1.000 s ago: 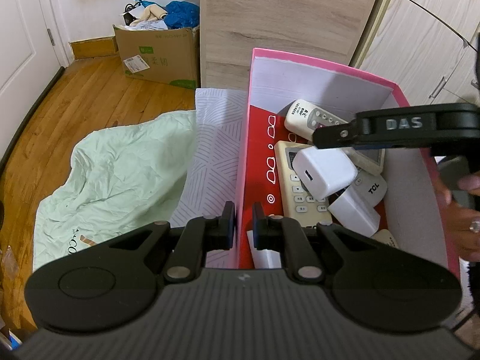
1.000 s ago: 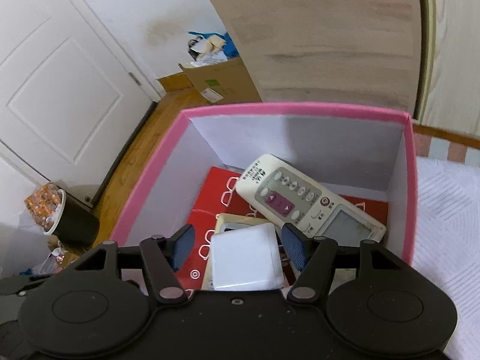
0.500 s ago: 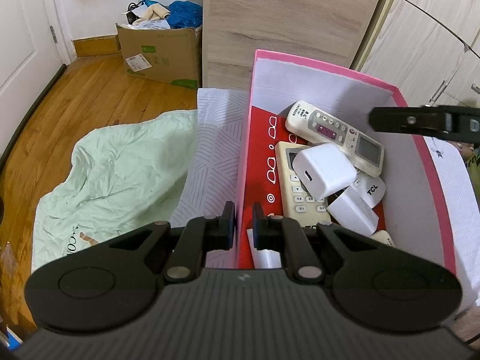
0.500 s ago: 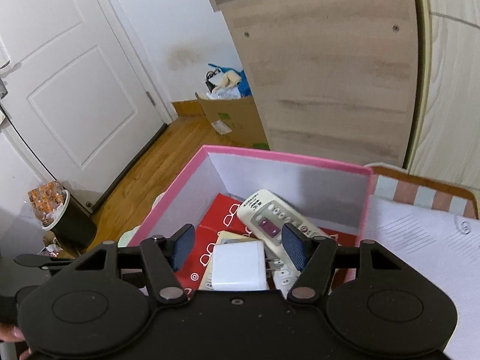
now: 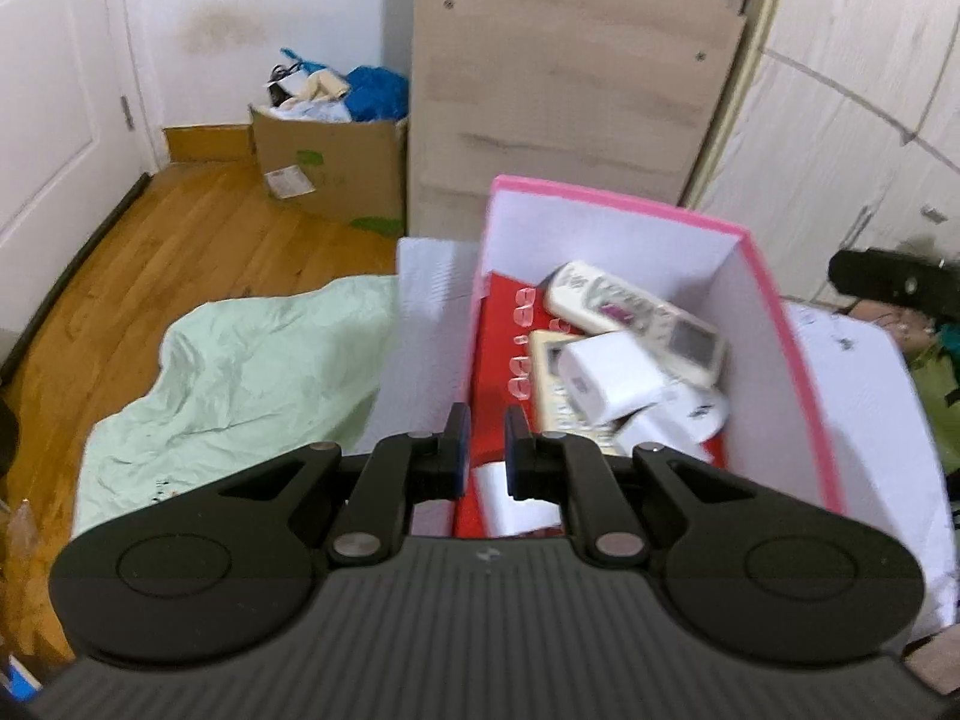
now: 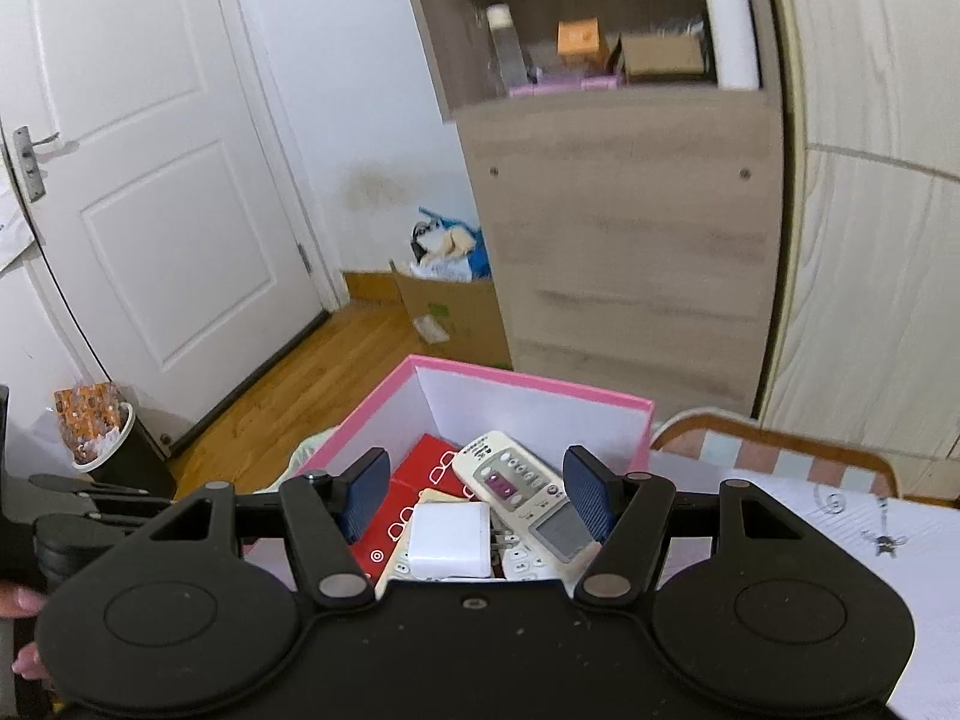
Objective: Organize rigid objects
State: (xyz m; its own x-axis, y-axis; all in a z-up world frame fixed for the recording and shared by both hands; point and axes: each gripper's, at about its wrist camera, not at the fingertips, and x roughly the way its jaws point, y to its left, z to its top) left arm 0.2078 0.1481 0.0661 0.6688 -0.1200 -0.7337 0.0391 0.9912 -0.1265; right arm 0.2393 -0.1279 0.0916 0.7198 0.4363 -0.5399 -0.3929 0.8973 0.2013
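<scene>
Left gripper (image 5: 483, 444): tilted downward, jaws nearly closed, narrow gap, apparently empty though the view is blurred. Right gripper (image 6: 477, 495): tilted downward, jaws spread wide, nothing gripped. Person's fingertips (image 6: 21, 600): visible at frame's left edge.

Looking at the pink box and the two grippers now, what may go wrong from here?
1. The left gripper is shut on the near wall of the pink box; lifting by that single wall might tip it.
2. The white charger lies loose on top of the remotes, so a tilt might slide it.
</scene>
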